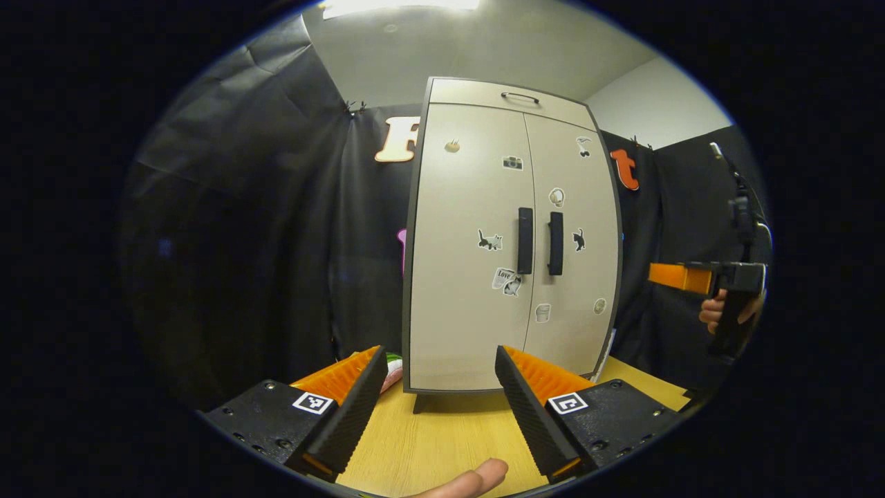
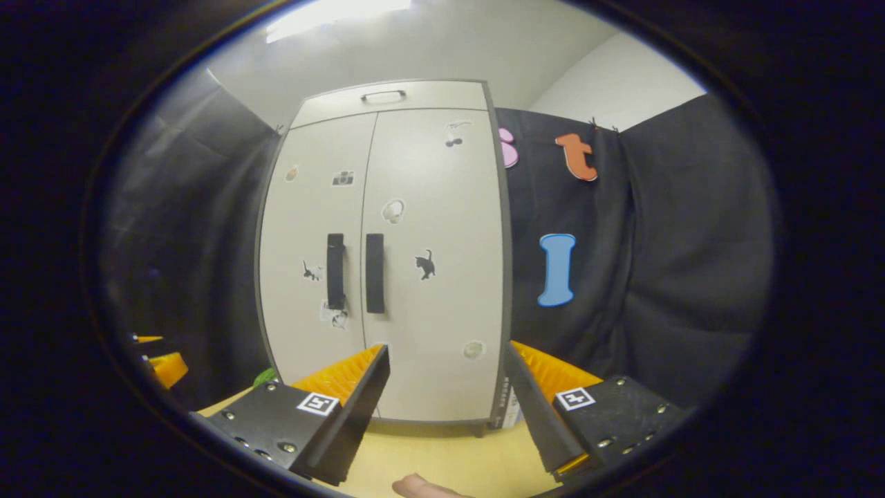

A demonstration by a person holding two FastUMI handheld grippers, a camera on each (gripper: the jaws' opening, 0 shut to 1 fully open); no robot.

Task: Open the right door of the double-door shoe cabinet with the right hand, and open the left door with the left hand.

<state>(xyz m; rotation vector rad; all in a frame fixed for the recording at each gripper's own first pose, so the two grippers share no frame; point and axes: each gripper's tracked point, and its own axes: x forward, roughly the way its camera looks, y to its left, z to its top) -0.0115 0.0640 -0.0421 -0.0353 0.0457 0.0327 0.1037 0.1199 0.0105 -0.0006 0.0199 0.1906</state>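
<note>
Both grippers — left gripper (image 1: pixel 439 387) and right gripper (image 2: pixel 446 387) at bottom centre — gape wide, holding nothing, facing the closed shoe cabinet (image 1: pixel 508 235) mid-frame.

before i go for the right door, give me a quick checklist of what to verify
1. Both beige cabinet doors shut, seam closed: ok.
2. Black vertical bar handle of the right door in plain sight, unobstructed: ok.
3. Right gripper open, nothing between its fingers: ok.
4. Right gripper at the handle: not ok, it sits apart from the door.
5. Left gripper open, off the left door's black handle: ok.
6. Doors unlatched: cannot tell.
</note>
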